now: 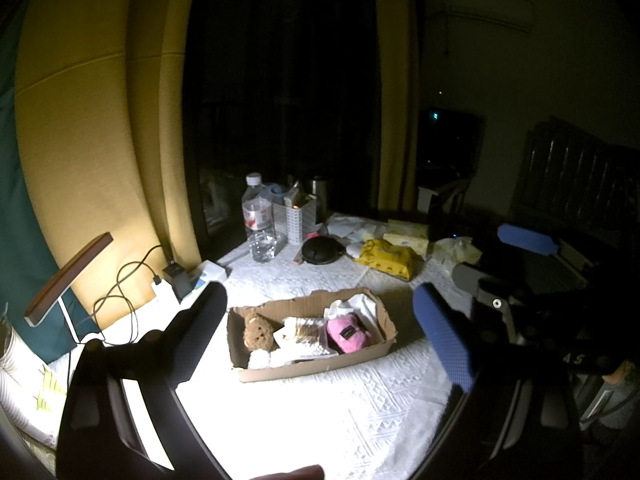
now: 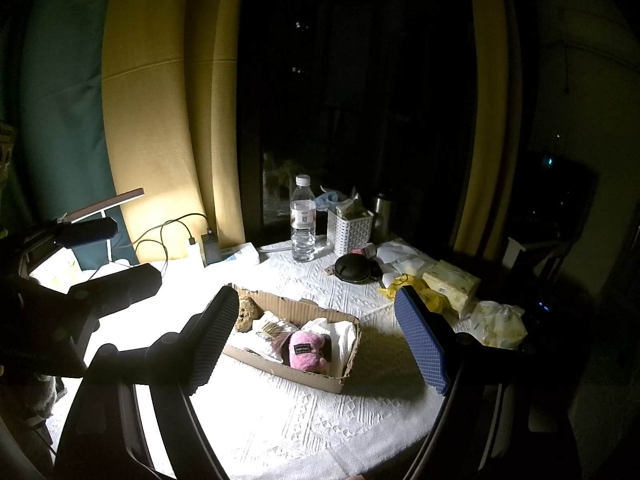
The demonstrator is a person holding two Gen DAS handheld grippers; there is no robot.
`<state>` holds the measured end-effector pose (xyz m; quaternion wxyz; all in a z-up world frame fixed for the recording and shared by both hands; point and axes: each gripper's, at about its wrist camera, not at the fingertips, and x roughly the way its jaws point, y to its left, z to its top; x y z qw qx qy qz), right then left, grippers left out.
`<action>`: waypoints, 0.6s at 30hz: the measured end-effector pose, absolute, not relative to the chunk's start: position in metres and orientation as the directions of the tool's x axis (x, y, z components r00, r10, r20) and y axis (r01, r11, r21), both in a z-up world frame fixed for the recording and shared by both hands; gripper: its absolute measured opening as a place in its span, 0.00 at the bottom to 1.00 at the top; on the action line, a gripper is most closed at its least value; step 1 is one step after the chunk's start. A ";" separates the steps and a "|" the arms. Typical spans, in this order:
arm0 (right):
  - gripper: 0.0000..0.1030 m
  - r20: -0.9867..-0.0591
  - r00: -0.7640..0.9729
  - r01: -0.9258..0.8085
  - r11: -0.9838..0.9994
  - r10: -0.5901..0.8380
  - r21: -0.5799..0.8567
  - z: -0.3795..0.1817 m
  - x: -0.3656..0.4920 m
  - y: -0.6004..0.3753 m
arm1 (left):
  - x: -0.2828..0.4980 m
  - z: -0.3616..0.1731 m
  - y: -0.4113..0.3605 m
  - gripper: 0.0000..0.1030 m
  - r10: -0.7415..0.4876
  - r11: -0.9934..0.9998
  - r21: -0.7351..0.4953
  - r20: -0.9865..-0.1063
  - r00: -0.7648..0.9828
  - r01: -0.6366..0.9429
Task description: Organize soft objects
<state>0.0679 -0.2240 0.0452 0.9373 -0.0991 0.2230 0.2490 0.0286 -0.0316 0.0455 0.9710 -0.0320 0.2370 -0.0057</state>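
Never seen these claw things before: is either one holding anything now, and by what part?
Nothing is held. The left gripper and right gripper are both open, apart from the cardboard box.

No readable text: pink plush toy (image 2: 307,354) has a dark tag, water bottle (image 2: 303,222) a label, both too blurred to read.

The left tool (image 1: 324,332) hangs spread wide above the worktop (image 1: 304,412); ahead between its fingers sits a cardboard box (image 1: 308,364) holding a pink plush (image 1: 347,334) and brown bear (image 1: 258,331).
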 end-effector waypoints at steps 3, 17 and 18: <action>0.80 -0.467 0.777 -0.511 0.856 0.423 -0.075 0.045 0.068 -0.224 | 0.029 0.046 -0.031 0.93 -0.026 0.998 -0.065 -0.460 0.888 -0.004; 0.80 -0.469 0.775 -0.513 0.855 0.424 -0.074 0.045 0.069 -0.224 | 0.029 0.045 -0.031 0.93 -0.028 0.998 -0.065 -0.460 0.888 -0.002; 0.80 -0.469 0.776 -0.512 0.856 0.423 -0.074 0.045 0.069 -0.225 | 0.028 0.045 -0.031 0.93 -0.031 0.998 -0.066 -0.459 0.888 0.000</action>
